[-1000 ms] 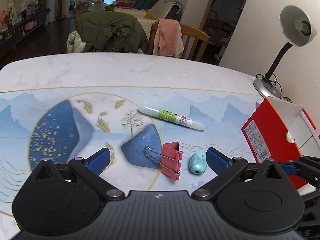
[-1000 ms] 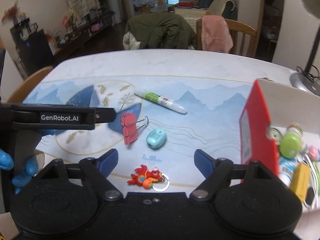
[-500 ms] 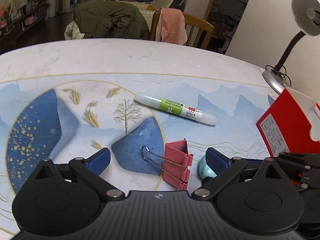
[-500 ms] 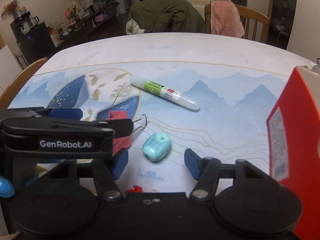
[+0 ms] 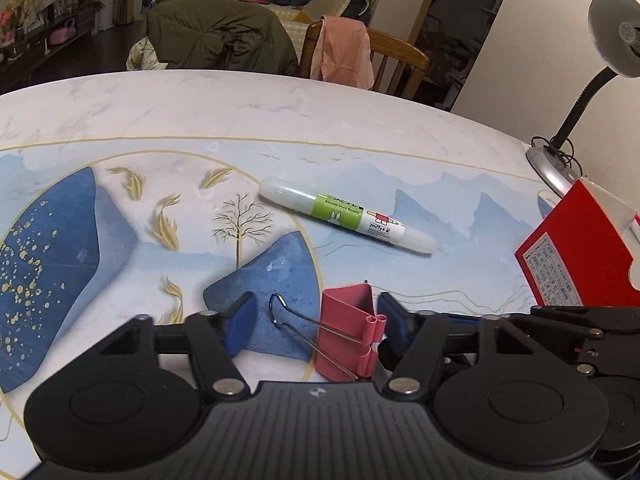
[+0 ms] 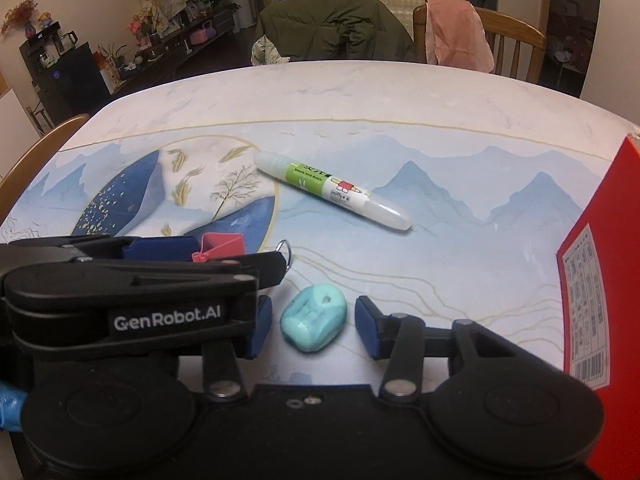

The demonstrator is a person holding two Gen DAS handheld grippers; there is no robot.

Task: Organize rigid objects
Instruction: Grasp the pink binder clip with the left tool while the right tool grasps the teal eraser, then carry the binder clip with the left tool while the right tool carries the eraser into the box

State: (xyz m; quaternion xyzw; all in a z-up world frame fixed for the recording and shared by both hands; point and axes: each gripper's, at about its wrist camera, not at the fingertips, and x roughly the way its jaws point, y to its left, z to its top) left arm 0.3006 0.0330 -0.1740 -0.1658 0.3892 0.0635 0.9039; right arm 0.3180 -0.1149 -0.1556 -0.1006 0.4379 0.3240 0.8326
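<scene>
A pink binder clip (image 5: 347,330) lies on the table between the fingers of my left gripper (image 5: 316,322), which is open around it; its right pad is close to the clip. The clip also shows in the right wrist view (image 6: 222,245), partly hidden by the left gripper's body. A teal sharpener-like object (image 6: 313,322) lies between the pads of my right gripper (image 6: 308,330), which is open around it. A white and green glue pen (image 5: 346,221) lies farther back on the table; it also shows in the right wrist view (image 6: 332,190).
A red box (image 5: 584,252) stands at the right; it fills the right edge of the right wrist view (image 6: 600,300). A desk lamp (image 5: 580,92) stands behind it. Chairs with a green jacket (image 5: 220,40) and pink cloth (image 5: 344,52) line the table's far edge.
Both grippers have moved forward and down. The left gripper's fingers have narrowed around the binder clip. The right gripper's fingers have narrowed around the teal object; the red toy has dropped out of view.
</scene>
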